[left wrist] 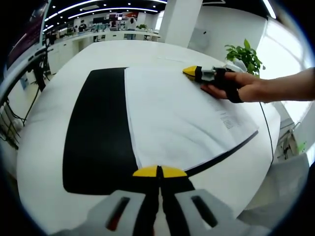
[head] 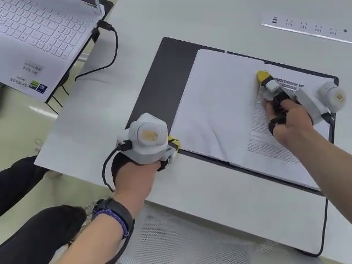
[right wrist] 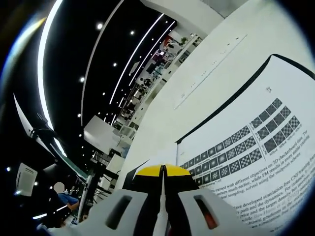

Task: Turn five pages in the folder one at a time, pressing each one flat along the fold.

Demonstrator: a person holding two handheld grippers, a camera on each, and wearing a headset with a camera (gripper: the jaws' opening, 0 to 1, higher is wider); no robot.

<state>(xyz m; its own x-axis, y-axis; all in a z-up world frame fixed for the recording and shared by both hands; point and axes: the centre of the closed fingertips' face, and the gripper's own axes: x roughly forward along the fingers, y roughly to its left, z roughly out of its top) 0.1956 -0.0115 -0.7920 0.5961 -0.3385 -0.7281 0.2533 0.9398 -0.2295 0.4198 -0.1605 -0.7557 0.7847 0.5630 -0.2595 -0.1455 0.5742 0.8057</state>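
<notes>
A black folder (head: 159, 82) lies open on the white table. A blank white page (head: 220, 104) lies turned over on its left half, and a printed page (head: 275, 143) shows on the right. My left gripper (head: 173, 144) is shut, its yellow tips (left wrist: 159, 171) at the near edge of the folder by the blank page's corner (left wrist: 147, 160). My right gripper (head: 263, 77) is shut too, its tips down on the paper near the fold at the far end. From its own view the tips (right wrist: 162, 170) rest beside rows of printed checker figures (right wrist: 246, 162).
A white laptop (head: 44, 33) sits at the far left with a black cable (head: 104, 60) running from it. A power strip (head: 308, 26) lies at the far right of the table. The table's front edge (head: 165, 206) is close to the person's knees.
</notes>
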